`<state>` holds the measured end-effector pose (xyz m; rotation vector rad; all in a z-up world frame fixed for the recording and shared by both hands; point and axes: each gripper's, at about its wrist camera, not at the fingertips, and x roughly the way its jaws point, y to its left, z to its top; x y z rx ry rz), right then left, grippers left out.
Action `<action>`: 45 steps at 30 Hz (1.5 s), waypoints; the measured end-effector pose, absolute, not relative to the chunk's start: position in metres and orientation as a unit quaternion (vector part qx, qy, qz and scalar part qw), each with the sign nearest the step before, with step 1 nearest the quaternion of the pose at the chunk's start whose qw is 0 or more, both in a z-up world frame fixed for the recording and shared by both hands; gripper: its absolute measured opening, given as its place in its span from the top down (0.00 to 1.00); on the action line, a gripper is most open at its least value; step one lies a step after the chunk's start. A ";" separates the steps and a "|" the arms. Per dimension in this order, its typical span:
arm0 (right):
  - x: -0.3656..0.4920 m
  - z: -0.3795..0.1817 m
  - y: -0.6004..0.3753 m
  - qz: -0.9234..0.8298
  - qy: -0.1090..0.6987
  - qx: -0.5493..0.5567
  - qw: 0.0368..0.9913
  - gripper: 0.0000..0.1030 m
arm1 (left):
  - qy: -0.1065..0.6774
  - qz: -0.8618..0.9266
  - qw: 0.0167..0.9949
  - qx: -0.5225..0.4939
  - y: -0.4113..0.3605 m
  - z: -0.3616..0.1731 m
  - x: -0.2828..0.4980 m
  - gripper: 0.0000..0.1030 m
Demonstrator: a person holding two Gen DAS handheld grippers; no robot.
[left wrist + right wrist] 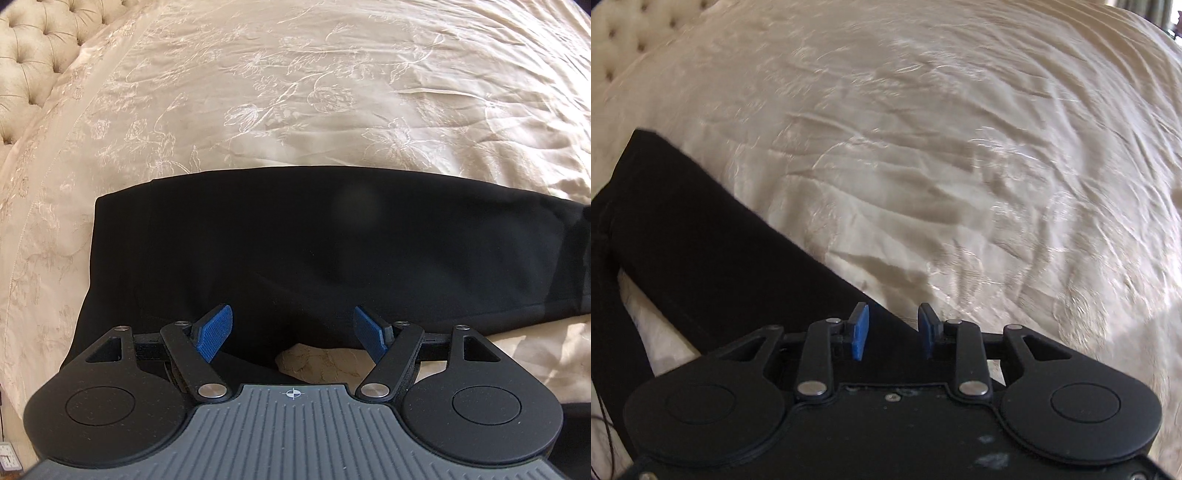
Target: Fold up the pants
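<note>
Below, black pants [314,251] on cream bedspread [295,92], tufted headboard [33,55] beyond, both grippers spread, empty.

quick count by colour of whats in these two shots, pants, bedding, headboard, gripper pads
black: 1, the pants
cream: 2, the bedspread and the tufted headboard
blue: 4, two pads on the left gripper, two on the right gripper
total: 7

I count one pair of black pants [314,251]; one bedspread [332,92]; one tufted headboard [33,55]. I see two hand-held grippers: left hand-held gripper [293,332]; right hand-held gripper [892,330].
</note>
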<state>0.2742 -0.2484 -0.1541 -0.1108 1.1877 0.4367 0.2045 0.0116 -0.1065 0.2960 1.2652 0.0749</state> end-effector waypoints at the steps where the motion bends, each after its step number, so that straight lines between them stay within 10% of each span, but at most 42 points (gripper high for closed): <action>1: 0.276 -0.158 -0.242 0.220 0.556 -0.072 0.798 0.69 | 0.591 0.037 0.795 0.135 0.012 -0.108 0.208 0.30; 9: 0.293 -0.189 -0.220 0.328 0.568 -0.136 0.742 0.69 | 0.599 0.032 0.790 0.125 0.009 -0.120 0.226 0.30; 11: 0.294 -0.187 -0.222 0.342 0.575 -0.120 0.734 0.96 | 0.599 0.029 0.791 0.122 0.008 -0.119 0.229 0.30; 33: 0.089 -0.098 -0.161 0.251 0.498 -0.144 0.818 0.97 | 0.646 0.050 0.760 0.052 0.030 -0.143 0.299 0.31; 37: 0.079 -0.099 -0.154 0.219 0.500 -0.138 0.826 0.97 | 0.663 0.042 0.748 0.001 0.046 -0.150 0.302 0.82; 45: 0.062 -0.086 -0.149 0.185 0.491 -0.124 0.842 0.97 | 0.594 0.020 0.804 -0.011 0.064 -0.090 0.231 0.91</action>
